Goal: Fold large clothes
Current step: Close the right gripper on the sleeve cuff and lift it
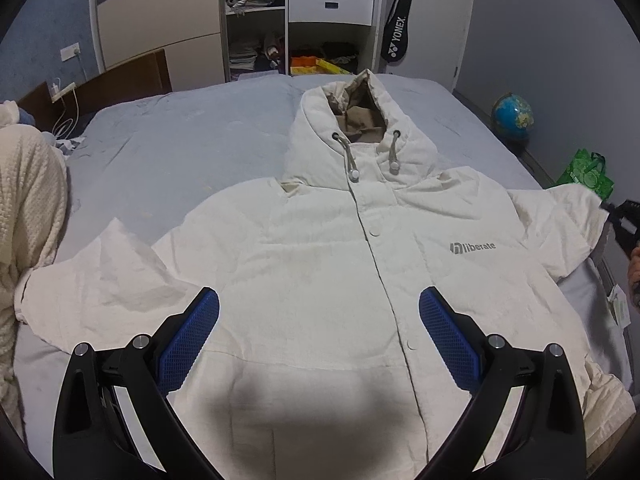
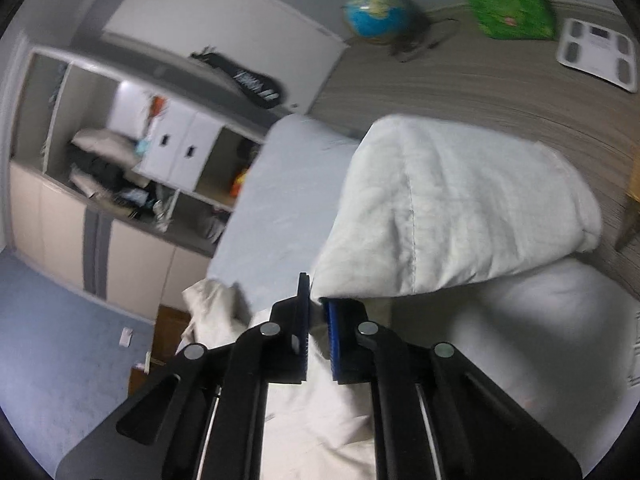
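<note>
A cream hooded jacket (image 1: 320, 264) lies face up and spread out on the grey-blue bed (image 1: 192, 144), hood toward the far side, both sleeves out. My left gripper (image 1: 319, 300) is open and empty, hovering over the jacket's lower front. My right gripper (image 2: 318, 300) is shut on the jacket's sleeve (image 2: 452, 208) and holds its end lifted off the bed. In the left wrist view the right gripper (image 1: 620, 220) shows at the far right edge by that sleeve's cuff.
A cream knitted blanket (image 1: 28, 216) is heaped on the bed's left side. An open wardrobe (image 1: 304, 16) stands behind the bed. A globe (image 1: 512, 114), a green bag (image 1: 588, 172) and a white scale (image 2: 596, 52) sit on the floor to the right.
</note>
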`<state>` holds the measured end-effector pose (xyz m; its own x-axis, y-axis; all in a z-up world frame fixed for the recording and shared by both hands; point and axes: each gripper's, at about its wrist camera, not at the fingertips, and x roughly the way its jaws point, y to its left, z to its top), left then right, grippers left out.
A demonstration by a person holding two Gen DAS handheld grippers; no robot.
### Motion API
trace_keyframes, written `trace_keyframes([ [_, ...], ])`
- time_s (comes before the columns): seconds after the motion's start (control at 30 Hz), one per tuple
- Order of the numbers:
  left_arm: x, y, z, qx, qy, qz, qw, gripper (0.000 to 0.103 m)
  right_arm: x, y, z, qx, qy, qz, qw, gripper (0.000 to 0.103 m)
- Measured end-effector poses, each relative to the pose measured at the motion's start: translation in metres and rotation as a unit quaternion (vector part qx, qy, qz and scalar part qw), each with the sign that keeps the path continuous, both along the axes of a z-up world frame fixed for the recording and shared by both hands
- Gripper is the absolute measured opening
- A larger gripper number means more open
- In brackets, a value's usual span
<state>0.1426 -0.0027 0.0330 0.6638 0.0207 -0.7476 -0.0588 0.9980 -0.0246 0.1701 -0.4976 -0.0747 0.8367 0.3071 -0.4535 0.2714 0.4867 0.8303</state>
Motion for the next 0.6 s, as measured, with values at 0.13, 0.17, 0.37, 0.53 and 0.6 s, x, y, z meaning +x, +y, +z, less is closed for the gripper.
trace_keyframes([
  [0.13,-0.001,0.007,0.003,-0.006,0.000,0.011,0.9999,0.097,0.011,0.036,0.026,-0.012,-0.022,0.045,0.999,0.005],
  [0.17,-0.001,0.009,0.004,-0.008,0.000,0.014,0.9999,0.096,0.012,0.045,0.031,-0.016,-0.026,0.055,0.998,0.005],
  [0.37,-0.003,0.022,0.010,-0.019,-0.003,0.034,0.9992,0.097,0.023,0.123,0.060,-0.045,-0.052,0.141,0.988,0.004],
  [0.53,-0.003,0.025,0.013,-0.013,-0.006,0.037,0.9992,0.097,0.025,0.187,0.073,-0.059,-0.061,0.206,0.975,0.004],
  [0.6,-0.002,0.026,0.013,-0.008,-0.005,0.039,0.9992,0.097,0.026,0.211,0.074,-0.068,-0.058,0.231,0.969,0.004],
])
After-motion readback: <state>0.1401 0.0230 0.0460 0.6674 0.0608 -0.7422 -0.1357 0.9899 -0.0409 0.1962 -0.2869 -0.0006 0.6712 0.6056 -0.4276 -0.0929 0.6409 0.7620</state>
